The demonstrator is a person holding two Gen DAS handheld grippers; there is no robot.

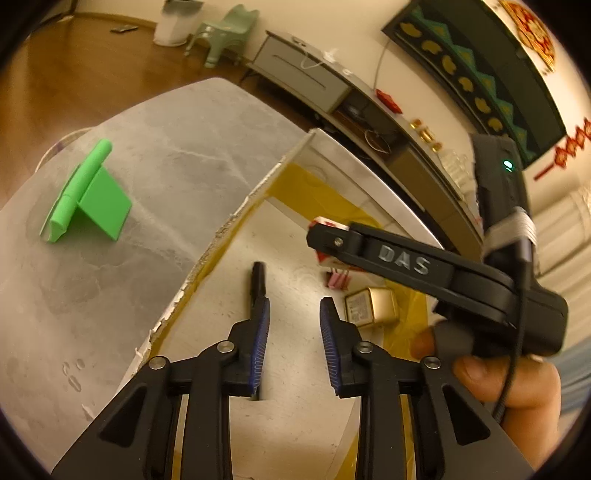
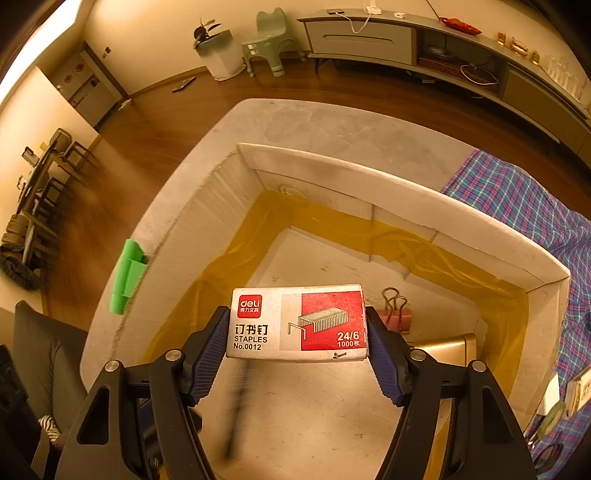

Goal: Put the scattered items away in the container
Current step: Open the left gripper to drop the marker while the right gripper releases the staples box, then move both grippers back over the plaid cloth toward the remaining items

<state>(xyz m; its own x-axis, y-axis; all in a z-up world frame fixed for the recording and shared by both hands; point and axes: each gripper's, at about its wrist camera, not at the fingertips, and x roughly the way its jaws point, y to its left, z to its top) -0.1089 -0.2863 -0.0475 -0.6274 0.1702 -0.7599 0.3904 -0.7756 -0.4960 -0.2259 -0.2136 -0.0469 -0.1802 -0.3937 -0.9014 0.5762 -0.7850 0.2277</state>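
The right hand-held gripper [image 2: 297, 328] clamps a staples box [image 2: 297, 322] by its ends above the white container [image 2: 406, 192]; a pink binder clip [image 2: 397, 314] lies inside beyond it

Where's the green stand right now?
Left wrist view: the green stand sits on the grey table, outside the box's left wall.

Grey marble-patterned table [image 1: 110, 288] bearing a green phone stand [image 1: 88, 194], a white foam container [image 2: 406, 192] and a plaid cloth [image 2: 517, 199].

green chair [image 2: 271, 35] | white bin [image 2: 221, 55] | plaid cloth [image 2: 517, 199] | TV cabinet [image 2: 362, 37]
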